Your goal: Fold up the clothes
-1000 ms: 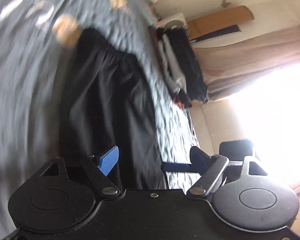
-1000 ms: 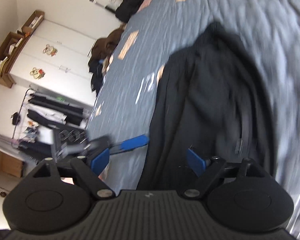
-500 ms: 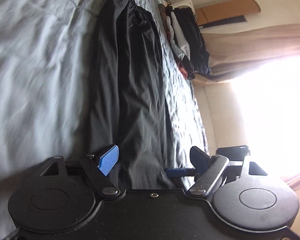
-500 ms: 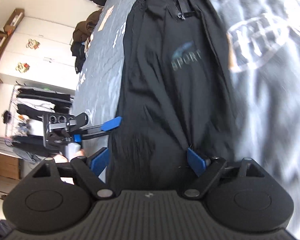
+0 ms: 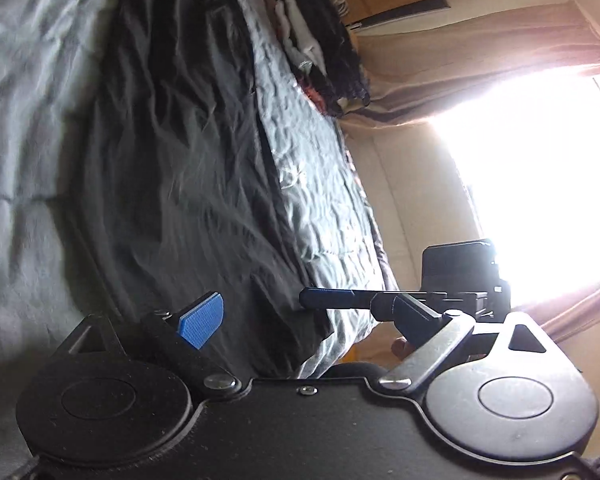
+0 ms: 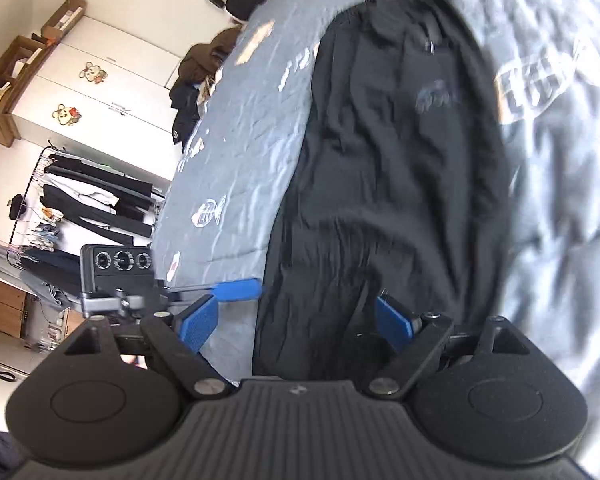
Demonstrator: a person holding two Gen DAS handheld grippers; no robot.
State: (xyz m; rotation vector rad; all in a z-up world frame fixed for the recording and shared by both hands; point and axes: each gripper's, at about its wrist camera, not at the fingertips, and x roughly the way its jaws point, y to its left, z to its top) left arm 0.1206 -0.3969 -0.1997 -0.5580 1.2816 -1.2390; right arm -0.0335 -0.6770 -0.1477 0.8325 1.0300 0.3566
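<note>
1. On the bed (image 5: pixel 32 128), a pair of black track trousers (image 6: pixel 400 184) lies stretched out lengthwise on the grey-blue quilt, legs doubled one over the other, waistband at the far end.
2. Both tongs hover at the near hem end. The left tongs (image 5: pixel 300 316) stand wide open with nothing between the pads; the fabric lies below them.
3. The right tongs (image 6: pixel 296 320) gape wide too, straddling the trouser ends; whether the right pad touches cloth I cannot tell.
4. My judgement: the trousers lie halved lengthwise, which suits either a lengthwise fold just laid or a cross fold about to come.
5. Any next grip calls for both hem corners pinched evenly, so the slippery layers stay aligned.
</note>
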